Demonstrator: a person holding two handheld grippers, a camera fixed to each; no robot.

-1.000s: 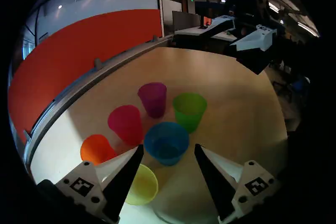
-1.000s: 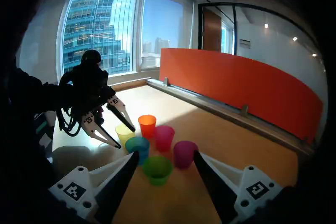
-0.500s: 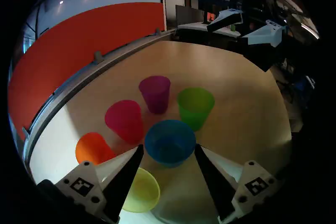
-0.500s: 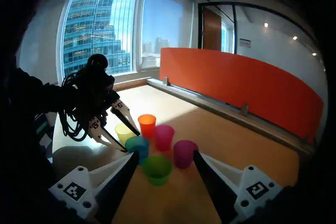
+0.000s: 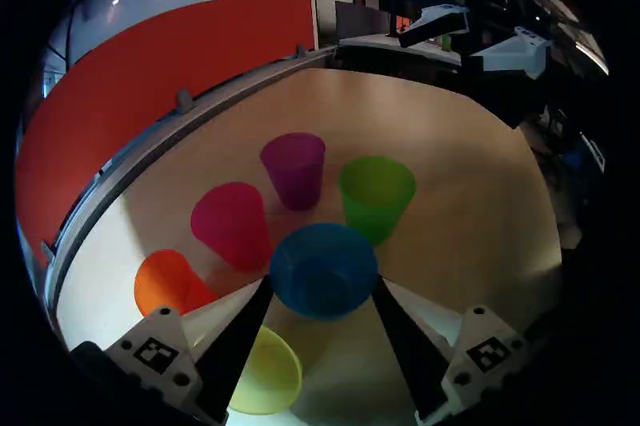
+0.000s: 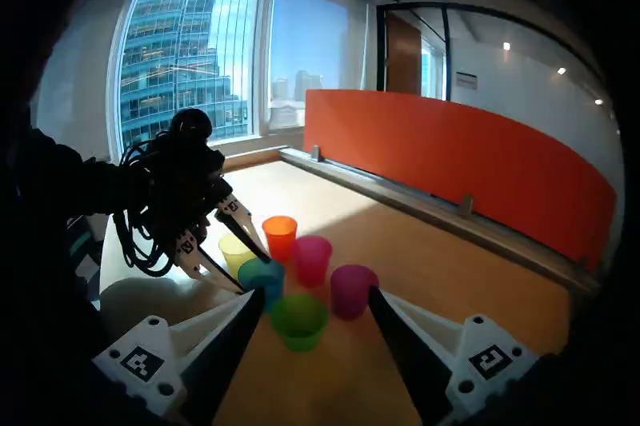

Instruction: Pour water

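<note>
A: Which step, judging from this?

B: Looks like lining up a grasp, ahead of any pouring. Can see the left gripper (image 5: 321, 280) low in the left gripper view, fingers spread wide and flanking the rim of the blue cup (image 5: 323, 264). Just beside it on either side; cannot tell about contact.

A: And where on the desk (image 5: 456, 146)?

B: Standing upright at lower centre of frame, in a tight cluster of six. Pink cup (image 5: 232, 222) up and left of it, purple cup (image 5: 294, 170) above, green cup (image 5: 376, 196) up and right, orange cup (image 5: 164, 294) at far left, yellow cup (image 5: 268, 382) at the bottom. Cannot make out water in any of them.

A: Right gripper (image 6: 315, 292)?

B: Holding nothing. Fingers spread as well, at the bottom of the right gripper view, hovering short of the cluster with the green cup framed between them.

A: Next move?

B: Probably squeezing the left fingers onto the blue cup's wall, gently given what looks like thin plastic. Then lifting straight up to clear the close neighbours. Worth settling on a receiving cup before tilting.
</note>
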